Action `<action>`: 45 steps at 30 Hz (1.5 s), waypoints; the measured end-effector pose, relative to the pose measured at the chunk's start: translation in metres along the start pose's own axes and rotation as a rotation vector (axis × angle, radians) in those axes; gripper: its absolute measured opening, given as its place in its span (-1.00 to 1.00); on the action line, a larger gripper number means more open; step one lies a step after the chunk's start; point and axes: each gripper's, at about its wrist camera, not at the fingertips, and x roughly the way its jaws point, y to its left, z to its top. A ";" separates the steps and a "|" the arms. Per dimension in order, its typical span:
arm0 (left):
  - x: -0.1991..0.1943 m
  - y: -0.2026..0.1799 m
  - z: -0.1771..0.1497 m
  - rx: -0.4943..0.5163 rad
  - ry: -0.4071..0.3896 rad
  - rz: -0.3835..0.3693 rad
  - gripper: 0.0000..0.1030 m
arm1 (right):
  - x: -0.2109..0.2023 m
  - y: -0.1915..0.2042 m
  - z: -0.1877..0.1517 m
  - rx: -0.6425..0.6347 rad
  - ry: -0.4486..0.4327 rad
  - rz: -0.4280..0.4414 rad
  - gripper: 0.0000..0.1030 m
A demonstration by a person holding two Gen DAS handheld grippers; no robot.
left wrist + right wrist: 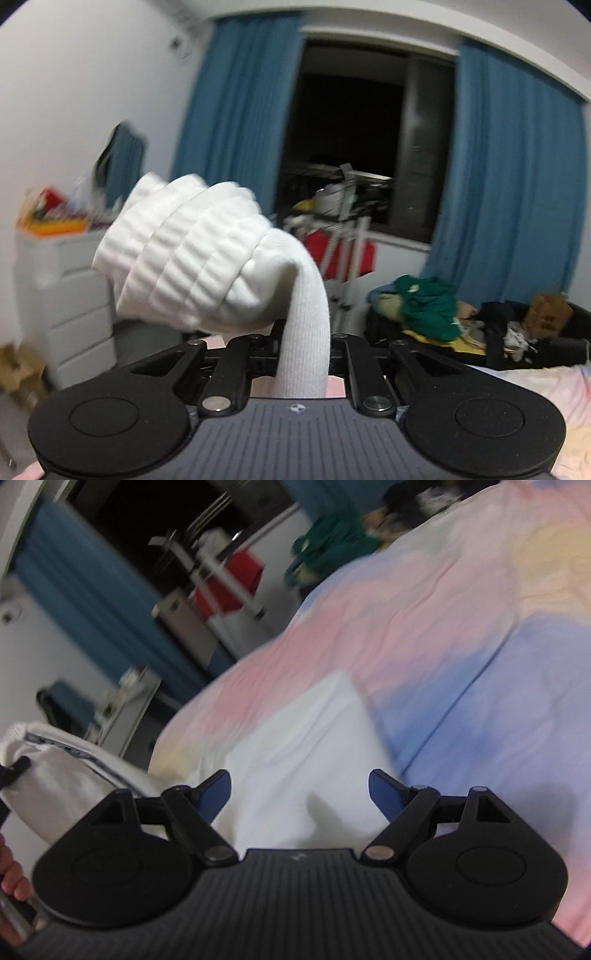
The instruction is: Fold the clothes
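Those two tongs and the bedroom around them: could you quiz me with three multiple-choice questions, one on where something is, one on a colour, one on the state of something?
1. Where does the folded white cloth lie?
A. on the bed
B. on the drawers
C. on the floor

2. What colour are the curtains?
A. red
B. blue
C. yellow

3. How do the left tongs stand?
A. wide open and empty
B. shut on a white sock
C. shut on a green garment

Answers:
1. A, it rests on the pastel bedsheet in front of the open right tongs.
2. B, blue cloth hangs on both sides of the dark window.
3. B, the white sock runs down into the shut tongs in the left wrist view.
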 end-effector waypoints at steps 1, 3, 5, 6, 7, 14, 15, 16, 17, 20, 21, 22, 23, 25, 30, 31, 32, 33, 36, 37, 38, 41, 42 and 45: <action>-0.001 -0.024 -0.001 0.017 -0.016 -0.021 -0.74 | -0.002 -0.005 0.002 0.013 -0.017 -0.009 0.62; -0.003 -0.067 -0.009 0.046 -0.049 -0.070 -0.75 | -0.006 -0.016 0.006 0.039 -0.052 -0.028 0.65; -0.003 -0.109 -0.024 0.078 -0.067 -0.101 -0.75 | 0.000 -0.024 0.008 0.048 -0.041 -0.058 0.64; -0.002 -0.130 -0.034 0.082 -0.062 -0.119 -0.76 | -0.001 -0.028 0.009 0.059 -0.046 -0.063 0.64; -0.001 -0.146 -0.047 0.090 -0.055 -0.132 -0.76 | -0.002 -0.032 0.012 0.074 -0.055 -0.065 0.64; 0.003 -0.235 -0.165 0.316 0.065 -0.264 -0.73 | -0.016 -0.069 0.026 0.197 -0.116 -0.016 0.66; 0.001 -0.242 -0.181 0.366 0.088 -0.285 -0.73 | -0.019 -0.075 0.028 0.218 -0.124 -0.002 0.66; -0.001 -0.250 -0.198 0.416 0.111 -0.306 -0.72 | -0.019 -0.081 0.029 0.251 -0.119 0.044 0.66; -0.004 -0.254 -0.207 0.443 0.110 -0.311 -0.71 | -0.019 -0.086 0.029 0.289 -0.111 0.100 0.66; -0.012 -0.258 -0.222 0.509 0.105 -0.320 -0.66 | -0.015 -0.091 0.029 0.351 -0.095 0.197 0.66; -0.013 -0.258 -0.223 0.522 0.110 -0.328 -0.62 | -0.012 -0.090 0.029 0.355 -0.086 0.207 0.66; -0.014 -0.255 -0.223 0.534 0.118 -0.341 -0.52 | -0.009 -0.088 0.029 0.351 -0.071 0.210 0.66; -0.014 -0.253 -0.223 0.559 0.134 -0.353 -0.24 | -0.006 -0.087 0.029 0.351 -0.055 0.212 0.66; -0.020 -0.219 -0.227 0.601 0.149 -0.357 0.16 | 0.001 -0.086 0.028 0.355 -0.022 0.216 0.66; -0.033 -0.150 -0.218 0.700 0.196 -0.365 0.43 | 0.011 -0.082 0.024 0.388 0.035 0.228 0.66; -0.038 -0.138 -0.218 0.725 0.197 -0.355 0.46 | 0.013 -0.079 0.023 0.384 0.039 0.230 0.66; -0.041 -0.125 -0.218 0.739 0.196 -0.343 0.48 | 0.015 -0.075 0.022 0.370 0.042 0.223 0.66; -0.046 -0.112 -0.215 0.743 0.197 -0.334 0.49 | 0.017 -0.071 0.020 0.354 0.046 0.214 0.66; -0.055 -0.083 -0.215 0.753 0.191 -0.258 0.49 | 0.023 -0.057 0.016 0.301 0.029 0.150 0.66; -0.054 -0.073 -0.214 0.730 0.195 -0.259 0.52 | 0.027 -0.053 0.014 0.282 0.014 0.119 0.66; -0.053 -0.064 -0.214 0.695 0.192 -0.267 0.54 | 0.030 -0.049 0.013 0.262 -0.002 0.087 0.66; -0.053 -0.046 -0.216 0.633 0.196 -0.254 0.54 | 0.038 -0.042 0.007 0.226 -0.046 0.031 0.66; -0.055 -0.044 -0.215 0.627 0.198 -0.247 0.54 | 0.039 -0.042 0.005 0.220 -0.054 0.029 0.66; -0.058 -0.040 -0.213 0.609 0.206 -0.226 0.54 | 0.043 -0.042 0.004 0.201 -0.070 0.034 0.58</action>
